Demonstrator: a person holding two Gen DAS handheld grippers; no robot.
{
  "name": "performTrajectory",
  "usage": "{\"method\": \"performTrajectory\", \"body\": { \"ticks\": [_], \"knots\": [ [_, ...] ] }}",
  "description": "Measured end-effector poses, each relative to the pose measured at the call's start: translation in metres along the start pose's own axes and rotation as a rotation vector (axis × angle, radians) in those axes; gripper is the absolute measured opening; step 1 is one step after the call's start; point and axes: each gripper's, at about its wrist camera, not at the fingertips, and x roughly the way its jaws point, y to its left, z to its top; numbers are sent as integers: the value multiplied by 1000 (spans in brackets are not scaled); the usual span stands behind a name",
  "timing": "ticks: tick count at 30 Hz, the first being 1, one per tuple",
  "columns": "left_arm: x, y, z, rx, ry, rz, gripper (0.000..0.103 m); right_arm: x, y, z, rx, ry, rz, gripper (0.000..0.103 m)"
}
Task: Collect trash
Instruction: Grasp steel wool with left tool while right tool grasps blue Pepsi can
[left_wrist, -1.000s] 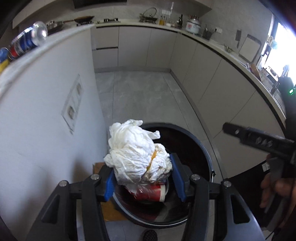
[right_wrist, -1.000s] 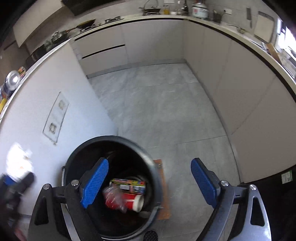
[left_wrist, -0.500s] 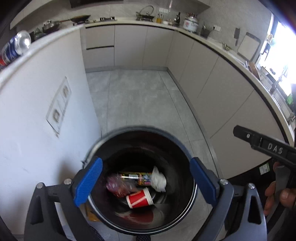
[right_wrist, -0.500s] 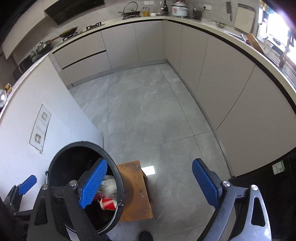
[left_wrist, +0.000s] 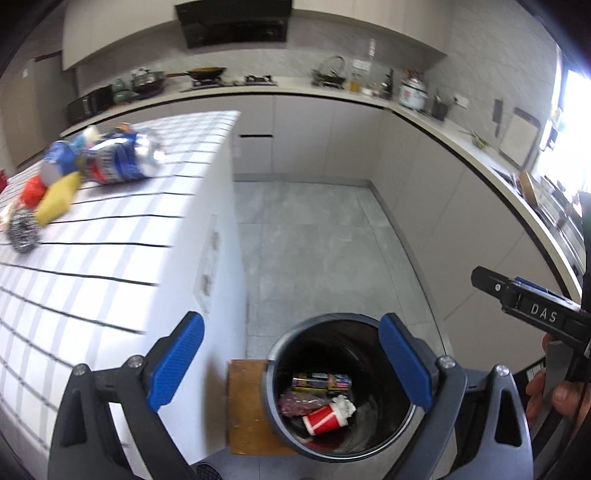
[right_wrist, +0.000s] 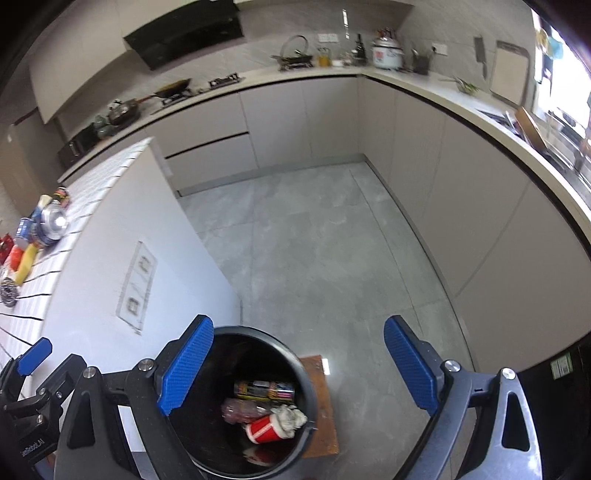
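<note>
Both tongs have risen above the black bin (left_wrist: 334, 387) since the white paper wad dropped; it now lies inside beside a red cup (left_wrist: 323, 419). Left tongs (left_wrist: 291, 365) have just opened, empty. Right tongs (right_wrist: 297, 365) have widened, empty. More trash (left_wrist: 110, 158) lies on the tiled surface (left_wrist: 110, 258).

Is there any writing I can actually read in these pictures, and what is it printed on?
"DAS": on the right gripper body, seen from the left wrist.
White vertical lettering on the left gripper frame: too small to read.
Print on the blue can, the flat packet and red cup in the bin: blurred.
</note>
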Motion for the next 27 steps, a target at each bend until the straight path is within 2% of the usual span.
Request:
{"method": "performTrajectory", "body": {
  "ticks": [7,14,21,27],
  "knots": [
    [-25,55,6,-77,-51,88,96,-10,52,9,-63,-17,66,95],
    [-44,128,6,-158,-81,177,96,-18,122,16,-143,-39,132,95],
    [-44,201,8,-212,-78,216,96,-14,187,20,-189,-39,160,95],
    [-35,251,17,-227,-63,220,96,-6,244,29,-221,-41,168,95]
  ]
}}
